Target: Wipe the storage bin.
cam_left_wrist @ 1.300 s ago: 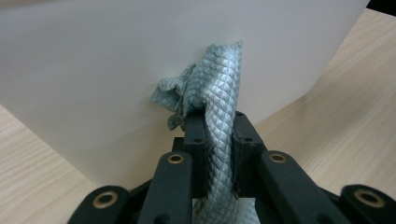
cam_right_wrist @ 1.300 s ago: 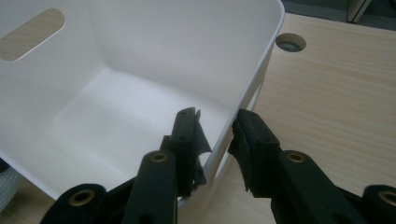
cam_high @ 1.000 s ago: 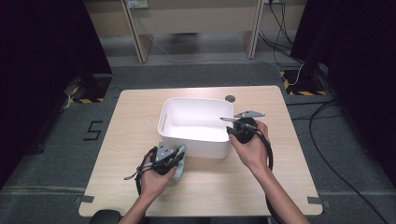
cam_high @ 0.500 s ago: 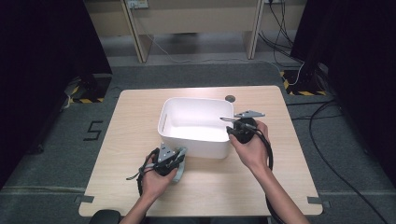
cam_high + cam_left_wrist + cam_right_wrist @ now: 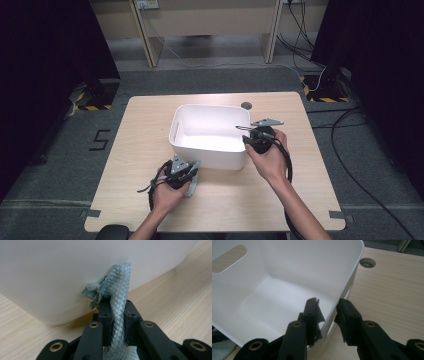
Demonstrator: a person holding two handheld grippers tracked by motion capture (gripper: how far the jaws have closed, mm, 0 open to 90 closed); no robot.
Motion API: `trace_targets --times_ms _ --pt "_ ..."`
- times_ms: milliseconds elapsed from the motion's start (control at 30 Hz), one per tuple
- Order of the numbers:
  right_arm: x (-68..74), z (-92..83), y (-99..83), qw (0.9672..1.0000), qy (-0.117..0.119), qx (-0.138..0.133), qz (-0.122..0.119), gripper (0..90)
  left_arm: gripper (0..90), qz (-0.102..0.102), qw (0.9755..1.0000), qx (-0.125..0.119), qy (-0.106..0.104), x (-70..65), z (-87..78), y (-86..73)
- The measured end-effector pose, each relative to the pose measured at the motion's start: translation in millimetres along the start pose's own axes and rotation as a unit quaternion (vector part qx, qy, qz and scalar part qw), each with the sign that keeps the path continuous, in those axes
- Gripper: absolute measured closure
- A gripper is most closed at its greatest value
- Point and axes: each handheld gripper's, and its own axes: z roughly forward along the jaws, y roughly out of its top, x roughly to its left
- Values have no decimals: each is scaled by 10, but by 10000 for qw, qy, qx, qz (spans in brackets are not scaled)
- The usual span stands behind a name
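While the wooden table (image 5: 300, 150) carries everything, the white tub (image 5: 200, 150) stands at its middle, ahead of both tools. Its right wall passes between the jaws of the right gripper (image 5: 328, 312), one jaw inside and one outside; whether the pads press on the wall I cannot tell. Just short of the tub's near wall, the left gripper (image 5: 117, 312) is clamped on a folded grey-green cloth (image 5: 117, 292), whose bunched end sticks out past the jaw tips and touches the tub.
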Motion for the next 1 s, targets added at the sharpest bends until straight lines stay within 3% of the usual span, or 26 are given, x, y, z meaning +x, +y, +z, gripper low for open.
trace_targets --times_ms 1000 --pt "-6 6 1 10000 8 -16 -1 696 795 95 9998 132 -98 -78 74 35"
